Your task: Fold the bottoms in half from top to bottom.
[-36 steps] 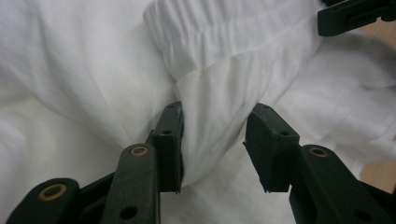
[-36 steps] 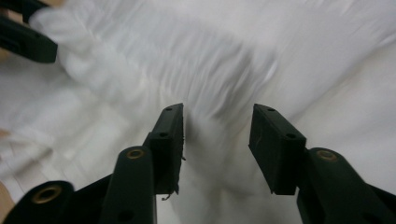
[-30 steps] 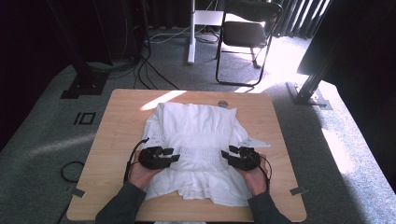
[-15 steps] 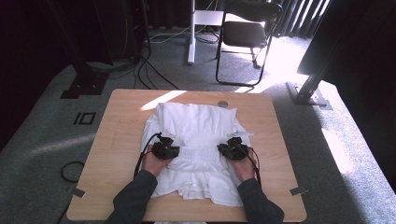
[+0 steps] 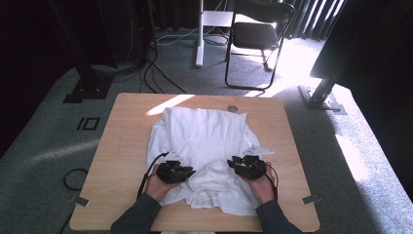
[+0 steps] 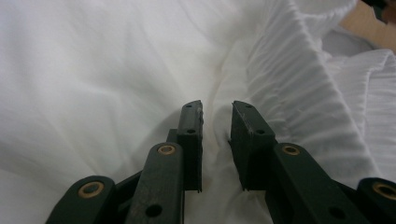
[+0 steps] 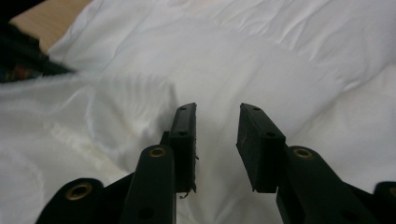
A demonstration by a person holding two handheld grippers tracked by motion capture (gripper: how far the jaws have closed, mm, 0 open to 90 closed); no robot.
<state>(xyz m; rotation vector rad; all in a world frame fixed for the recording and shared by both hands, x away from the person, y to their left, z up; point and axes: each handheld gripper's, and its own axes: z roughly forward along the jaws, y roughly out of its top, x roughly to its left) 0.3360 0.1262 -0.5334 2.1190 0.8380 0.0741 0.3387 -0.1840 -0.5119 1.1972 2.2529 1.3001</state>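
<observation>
While lying spread across the middle of the wooden tabletop (image 5: 122, 146), white garment (image 5: 204, 141) bunching into folds along its near edge, with a small white tag (image 5: 258, 149) sticking out at its right side.

Left gripper (image 5: 187, 171) resting on the garment's near left part, held by a hand (image 5: 158, 181) coming in from the bottom edge; in the left gripper view, left gripper (image 6: 217, 112) standing slightly parted, a ridge of cloth (image 6: 140, 70) rising into the gap beside a pleated band (image 6: 289, 88), not pinched.

Right gripper (image 5: 235, 165) resting on the garment's near right part, held by the other hand (image 5: 263, 184); in the right gripper view, right gripper (image 7: 217, 114) standing apart over smooth cloth (image 7: 261, 60), gripping nothing.

Beyond the tabletop, black folding chair (image 5: 255, 34) standing on grey carpet (image 5: 44, 131), cables (image 5: 151, 68) trailing across it at left.
</observation>
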